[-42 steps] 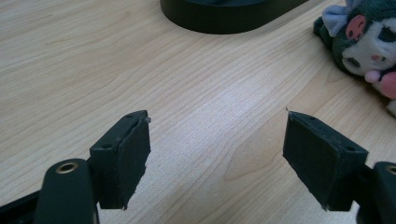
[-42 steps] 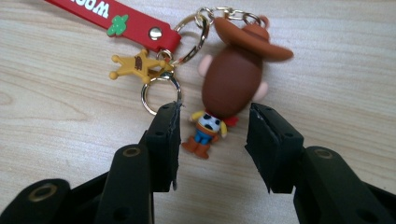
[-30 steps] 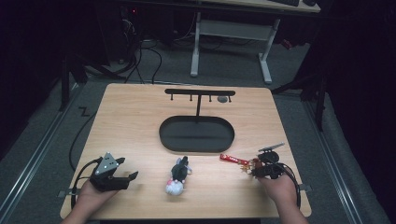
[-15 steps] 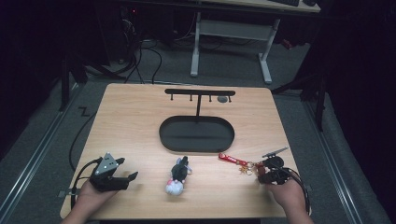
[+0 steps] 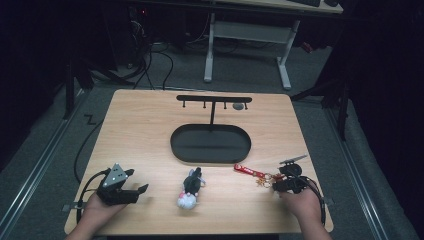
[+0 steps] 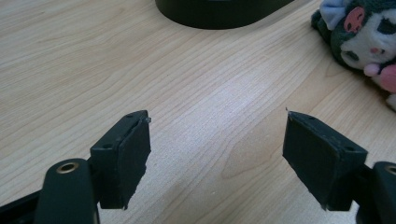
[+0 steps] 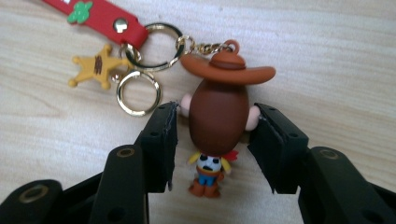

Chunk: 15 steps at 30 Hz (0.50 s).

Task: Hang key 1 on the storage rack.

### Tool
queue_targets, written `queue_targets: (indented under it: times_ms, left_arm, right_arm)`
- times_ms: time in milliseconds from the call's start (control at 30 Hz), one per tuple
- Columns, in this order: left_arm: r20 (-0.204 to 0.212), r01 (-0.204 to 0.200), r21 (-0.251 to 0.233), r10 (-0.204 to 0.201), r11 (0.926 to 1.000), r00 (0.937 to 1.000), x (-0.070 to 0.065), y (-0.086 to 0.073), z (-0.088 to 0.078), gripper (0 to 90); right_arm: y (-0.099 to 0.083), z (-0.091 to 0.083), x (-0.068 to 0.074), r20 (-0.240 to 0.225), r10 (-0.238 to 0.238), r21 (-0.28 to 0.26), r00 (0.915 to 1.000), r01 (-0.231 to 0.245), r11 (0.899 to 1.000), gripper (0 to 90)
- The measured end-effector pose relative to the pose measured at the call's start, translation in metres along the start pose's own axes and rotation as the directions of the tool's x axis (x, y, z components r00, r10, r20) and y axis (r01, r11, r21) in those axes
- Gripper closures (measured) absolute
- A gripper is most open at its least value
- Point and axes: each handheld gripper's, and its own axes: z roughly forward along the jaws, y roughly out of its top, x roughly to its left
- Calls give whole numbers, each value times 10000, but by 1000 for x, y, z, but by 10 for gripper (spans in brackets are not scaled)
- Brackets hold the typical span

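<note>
With the fingers bracketing the figure's head, this reads as the grasp step on the keychain, judged from the right gripper view.

right gripper (image 7: 212, 123): fingers (image 7: 161, 140) narrow, one either side of the cowboy figure (image 7: 215, 112); near the head, full contact not clear, so not a firm hold yet.
keychain (image 5: 260, 175): flat on the counter (image 5: 145, 130), just right of the black oval tray (image 5: 210, 144)'s near edge; red strap (image 7: 100, 16), star charm (image 7: 95, 67) and gold rings (image 7: 138, 91) trail beyond the figure.
left gripper (image 6: 217, 154): fingers wide, nothing between, idle over bare counter left of the tray.
plush toy (image 5: 190, 187): on the counter, in front of the tray, untouched.
hook rack (image 5: 214, 100): rises behind the tray.
next move (judgement): close on the head, lift clear, carry a ring toward the rack; rings dangle, so a steady approach is needed.
</note>
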Motion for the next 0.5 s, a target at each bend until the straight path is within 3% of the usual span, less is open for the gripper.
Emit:
queue_targets:
  times_ms: [400, 500]
  left_arm:
    - [19, -3, 36, 3, 10000, 10000, 0, 0, -2, 237]
    - [24, -8, 30, 8, 10000, 10000, 0, 0, -1, 237]
  right_arm:
    - [2, 0, 2, -36, -109, 49, 9999, 109, 9999, 576]
    - [1, -3, 1, -223, -71, 36, 9997, 72, 10000, 576]
